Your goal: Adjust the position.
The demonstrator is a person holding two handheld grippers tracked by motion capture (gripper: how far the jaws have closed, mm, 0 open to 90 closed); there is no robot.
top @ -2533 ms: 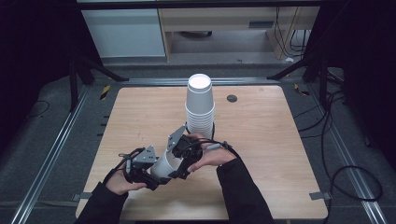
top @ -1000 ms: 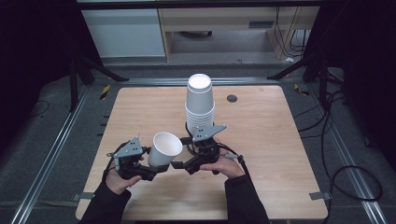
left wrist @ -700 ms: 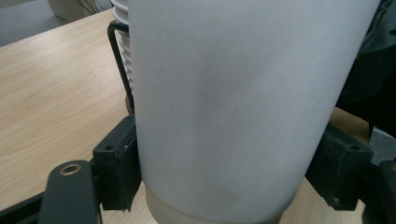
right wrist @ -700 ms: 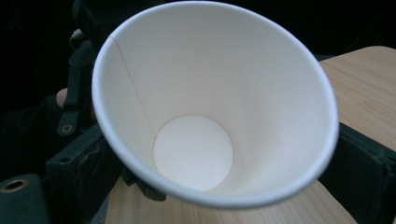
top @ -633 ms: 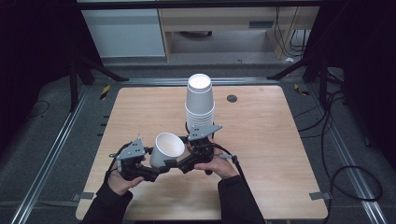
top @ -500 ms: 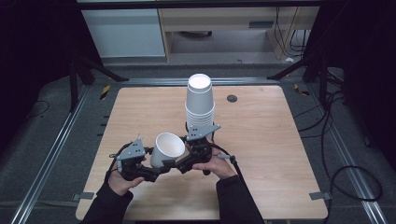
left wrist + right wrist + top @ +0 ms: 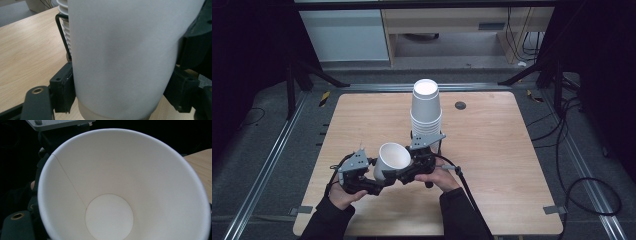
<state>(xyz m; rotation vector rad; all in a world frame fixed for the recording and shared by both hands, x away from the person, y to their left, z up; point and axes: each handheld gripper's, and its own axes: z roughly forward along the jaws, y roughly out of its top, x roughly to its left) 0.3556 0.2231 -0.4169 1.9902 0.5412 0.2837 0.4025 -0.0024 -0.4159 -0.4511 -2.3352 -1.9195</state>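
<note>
A white paper cup (image 7: 392,159) is held just above the wooden table (image 7: 507,160), its mouth tipped up and to the right. My left gripper (image 7: 374,184) is shut on the cup (image 7: 120,57), with a pad pressing the wall on each side. My right gripper (image 7: 395,176) reaches in from the right, under the cup's mouth. The right gripper view looks straight into the empty cup (image 7: 110,217). One right finger (image 7: 17,222) stands outside the rim, apart from it, and the other is hidden behind the cup. A tall stack of upside-down cups (image 7: 426,112) stands just behind both grippers.
A small dark disc (image 7: 460,105) lies on the table right of the stack. The stack's rims (image 7: 64,27) are close behind the held cup. Metal rails run along both sides of the table, and cables lie on the floor at the right.
The cup went from lying between both hands to tipped mouth-up in the left gripper. Over the last second the right gripper slid left, closer under the cup.
</note>
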